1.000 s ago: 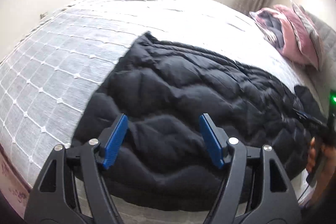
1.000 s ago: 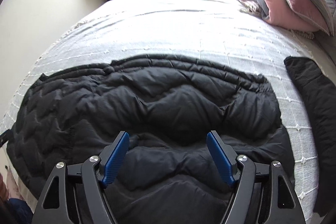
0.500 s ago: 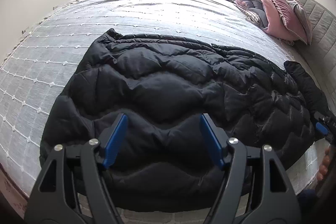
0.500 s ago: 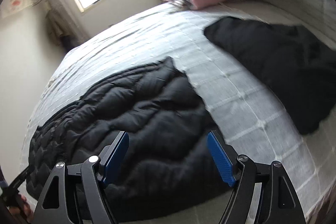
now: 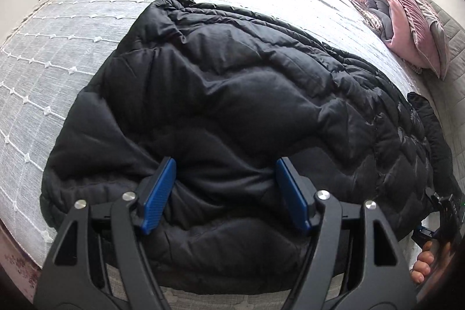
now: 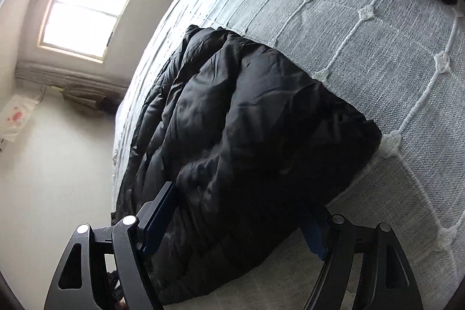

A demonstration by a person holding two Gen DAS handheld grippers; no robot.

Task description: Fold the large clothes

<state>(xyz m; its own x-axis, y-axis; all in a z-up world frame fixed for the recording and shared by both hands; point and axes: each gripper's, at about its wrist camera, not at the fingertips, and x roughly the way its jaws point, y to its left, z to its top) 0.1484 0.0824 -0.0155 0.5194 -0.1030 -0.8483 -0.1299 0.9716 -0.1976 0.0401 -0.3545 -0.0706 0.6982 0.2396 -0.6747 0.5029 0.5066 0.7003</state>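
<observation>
Black puffer jacket (image 5: 232, 95) lengthwise along bed edge (image 5: 40, 54), both claws (image 5: 226, 191) (image 6: 235, 225) spread wide.

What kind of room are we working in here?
Most likely a bedroom. A wide bed with a pale tufted cover fills the view, pink pillows are stacked at its head end, and a curtained window lights the far wall. The black padded coat lies spread on the bed.

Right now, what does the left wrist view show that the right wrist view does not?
Only the left wrist view shows the whole black puffer jacket spread flat, and the right tongs at its far corner. Only the right wrist view shows the window and that corner close up. Both show the jacket, the grey bedspread, the pink pillows and open tongs.
</observation>
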